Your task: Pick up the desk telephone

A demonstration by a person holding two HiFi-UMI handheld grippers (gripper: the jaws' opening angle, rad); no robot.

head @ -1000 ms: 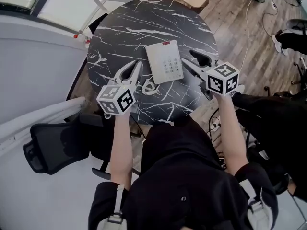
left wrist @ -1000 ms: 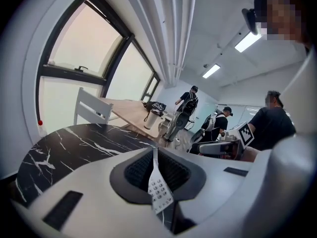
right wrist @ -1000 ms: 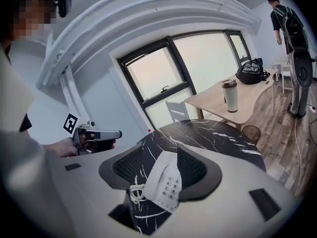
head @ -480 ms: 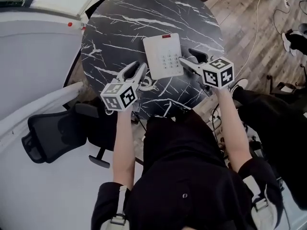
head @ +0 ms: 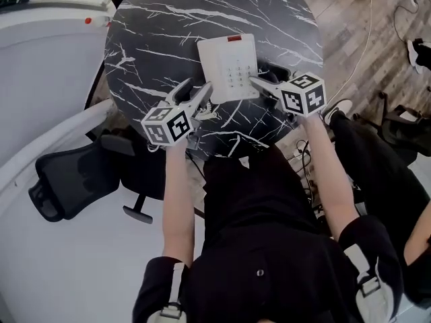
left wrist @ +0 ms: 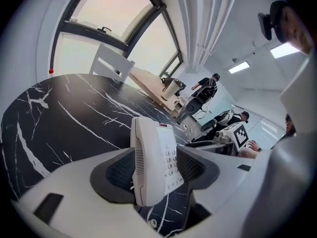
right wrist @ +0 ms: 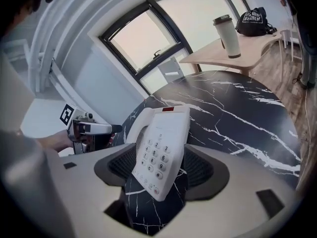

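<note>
Hovering at the near edge of the round black marbled worktop (head: 155, 39), the left gripper (head: 198, 87) and right gripper (head: 260, 81) both stood open. Their jaws had just been opening, and each pair framed a near corner of the desk telephone (head: 229, 64) without the pads pressing on it. The white telephone lay flat near the worktop's middle, handset along its left side, its coiled cord (head: 204, 114) trailing beside the left gripper. To lift it well, I judged, each gripper should slide over one side edge, close together with the other, and rise level, keeping the loose handset cradled and the cord unsnagged.
</note>
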